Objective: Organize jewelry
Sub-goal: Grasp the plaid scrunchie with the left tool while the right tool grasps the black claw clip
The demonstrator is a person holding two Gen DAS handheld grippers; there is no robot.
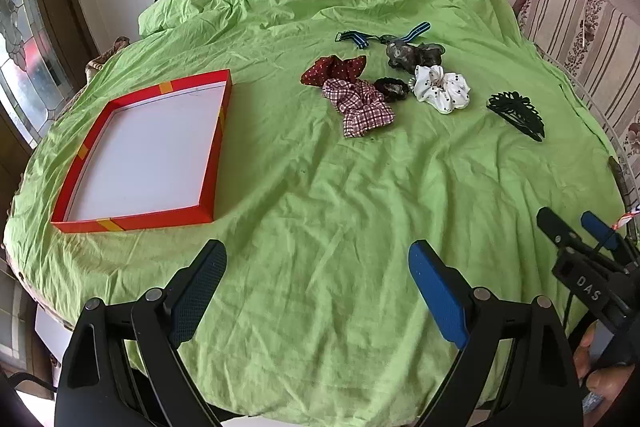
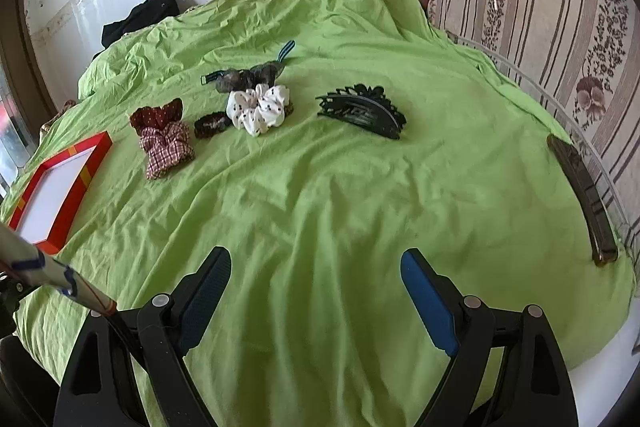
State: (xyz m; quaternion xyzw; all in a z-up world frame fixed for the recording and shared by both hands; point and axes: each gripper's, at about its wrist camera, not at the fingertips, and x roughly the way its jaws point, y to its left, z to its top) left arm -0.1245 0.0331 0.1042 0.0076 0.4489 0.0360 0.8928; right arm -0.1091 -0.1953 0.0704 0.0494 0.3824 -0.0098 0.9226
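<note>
On the wrinkled green sheet [image 1: 320, 211] a shallow red box [image 1: 208, 163] with a white floor sits at the left, well apart from the hair accessories: a plaid scrunchie [image 1: 362, 107], a white dotted scrunchie [image 1: 442, 87] and a black comb clip [image 1: 516, 113]. Both the left gripper [image 1: 318, 267] and the right gripper [image 2: 316, 271] hang above bare sheet with jaws spread wide, holding nothing.

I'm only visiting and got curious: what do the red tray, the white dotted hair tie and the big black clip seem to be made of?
The red tray looks like matte cardboard: thin flat walls, a white paper-like lining. The white dotted hair tie seems soft woven cloth, gathered into ruffles. The black clip is probably hard plastic, with a slight shine and cut-out teeth, though metal cannot be ruled out.
</note>
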